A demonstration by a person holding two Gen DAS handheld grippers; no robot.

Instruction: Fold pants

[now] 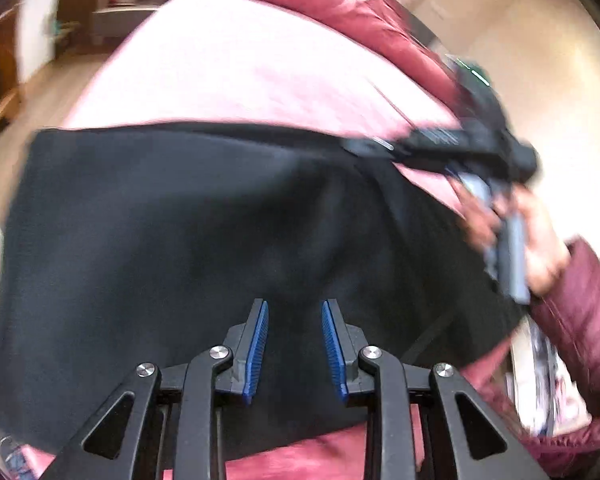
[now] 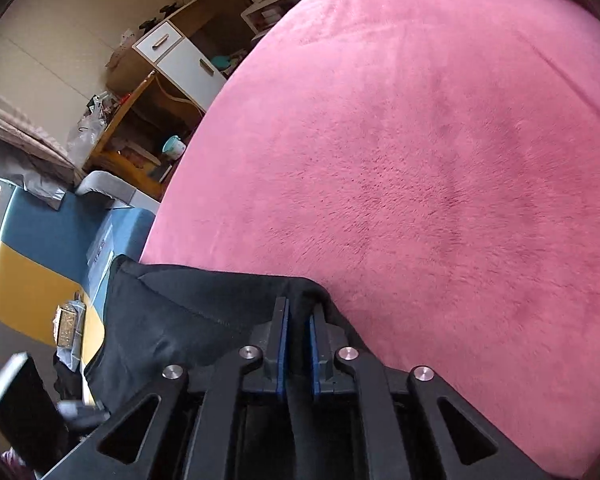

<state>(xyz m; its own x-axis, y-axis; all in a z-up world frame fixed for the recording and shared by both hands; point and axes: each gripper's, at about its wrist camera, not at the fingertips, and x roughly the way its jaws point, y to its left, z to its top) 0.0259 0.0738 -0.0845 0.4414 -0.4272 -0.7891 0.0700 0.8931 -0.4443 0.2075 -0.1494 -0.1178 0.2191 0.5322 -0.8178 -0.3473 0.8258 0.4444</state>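
A pink plush bed cover [image 2: 420,152] fills most of both views, with a darker red bedding roll [image 1: 340,4] along its far end. On its near part lie the black pants [image 1: 188,232], spread as a broad dark band. In the left wrist view their long axis runs across the picture from left to right, and the straight far edge crosses the cover side to side. The cloth is plain, matt and dark, mostly flat, with soft folds gathering toward the right side; that view is blurred, so seams are hard to read. In the right wrist view one end of the pants reaches the bed's left edge and bunches there.

The right gripper [image 2: 298,320] has its blue pads nearly together, pinching a raised fold of the pants. A hand [image 1: 536,240] in a dark red sleeve [image 1: 580,312] holds that tool. The left gripper [image 1: 295,312] hangs over the black cloth with its pads apart and nothing clamped between them.
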